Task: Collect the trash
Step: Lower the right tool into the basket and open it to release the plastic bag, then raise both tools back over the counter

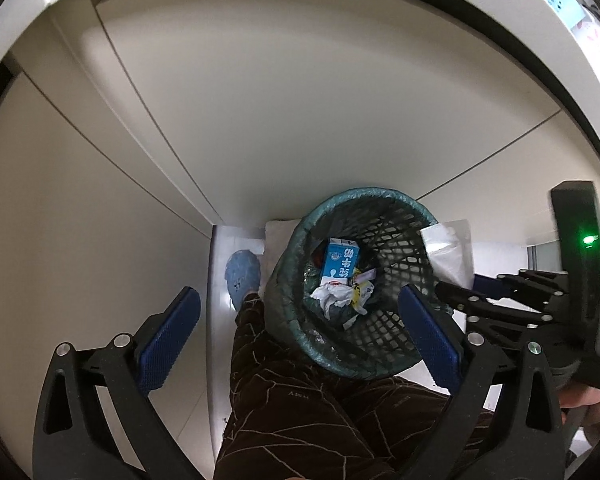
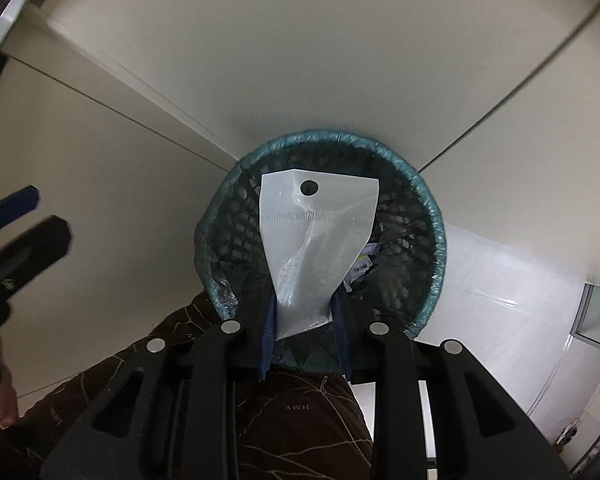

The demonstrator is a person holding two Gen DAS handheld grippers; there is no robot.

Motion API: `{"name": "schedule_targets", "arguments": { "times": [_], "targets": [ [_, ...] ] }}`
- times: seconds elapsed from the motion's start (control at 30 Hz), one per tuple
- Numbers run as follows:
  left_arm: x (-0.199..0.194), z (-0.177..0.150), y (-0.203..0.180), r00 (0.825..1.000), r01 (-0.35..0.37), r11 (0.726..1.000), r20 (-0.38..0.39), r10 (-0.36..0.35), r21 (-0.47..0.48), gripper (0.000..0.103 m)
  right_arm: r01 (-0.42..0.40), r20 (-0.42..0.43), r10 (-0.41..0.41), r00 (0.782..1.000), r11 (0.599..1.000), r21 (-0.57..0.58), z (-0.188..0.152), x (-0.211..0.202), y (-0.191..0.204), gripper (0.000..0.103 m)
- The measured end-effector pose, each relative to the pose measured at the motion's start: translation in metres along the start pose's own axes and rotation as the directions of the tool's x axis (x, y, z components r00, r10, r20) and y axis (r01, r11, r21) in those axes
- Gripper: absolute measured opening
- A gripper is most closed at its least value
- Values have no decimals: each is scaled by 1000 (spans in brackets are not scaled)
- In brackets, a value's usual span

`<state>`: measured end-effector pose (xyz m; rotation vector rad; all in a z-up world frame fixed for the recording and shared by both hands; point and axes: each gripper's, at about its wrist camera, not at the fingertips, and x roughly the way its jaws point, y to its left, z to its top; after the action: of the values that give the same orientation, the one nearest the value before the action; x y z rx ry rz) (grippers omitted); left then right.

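A mesh waste basket [image 1: 364,194] with a green liner stands on the floor against a cream cabinet. Inside lie a blue milk carton [image 1: 340,262] and crumpled paper [image 1: 332,300]. My left gripper [image 1: 300,296] hangs above the basket, open wide, nothing between its blue pads. My right gripper [image 2: 304,320] points down over the basket [image 2: 328,136], shut on the lower end of a clear plastic bag [image 2: 320,240] that reaches into the basket's mouth. From the left wrist, the bag [image 1: 448,248] and right gripper [image 1: 456,284] sit at the basket's right rim. The left gripper [image 2: 32,220] shows blurred at the far left.
A person's leg in brown patterned trousers [image 1: 300,400] stands right beside the basket, with a blue slipper [image 1: 242,276] on the foot. Cream cabinet doors [image 1: 260,100] rise behind, under a white counter edge [image 1: 480,12]. Glossy white floor [image 2: 500,280] lies to the right.
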<state>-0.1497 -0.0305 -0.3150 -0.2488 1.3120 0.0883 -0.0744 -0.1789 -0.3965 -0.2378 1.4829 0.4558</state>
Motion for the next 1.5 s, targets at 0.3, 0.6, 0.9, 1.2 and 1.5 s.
{"name": "schedule_targets", "arguments": {
  "times": [0.3,0.6,0.9,1.2,1.5],
  "targets": [
    [27,-4,15,999,-23,1000,-33,23,-19,97,1,-35,-1,999,1000,3,6,51,10,35],
    [49,-9,28,996,-44,998,-76,41,-37,97,13,-34,-13,999,1000,1,7,58,14,56],
    [49,-14,28,996,-39,998,-86,35,-47,97,22,-23,-22,999,1000,-2,10,62,15,75],
    [19,-7,21,999,-10,999,-38,8,-49,97,88,93,-88,992,996,7,8,4,5,94],
    [-60,21,-2,998,28,1000,57,-28,5,97,88,253,-104,962,993,73,8,-125,-14,95]
  ]
}}
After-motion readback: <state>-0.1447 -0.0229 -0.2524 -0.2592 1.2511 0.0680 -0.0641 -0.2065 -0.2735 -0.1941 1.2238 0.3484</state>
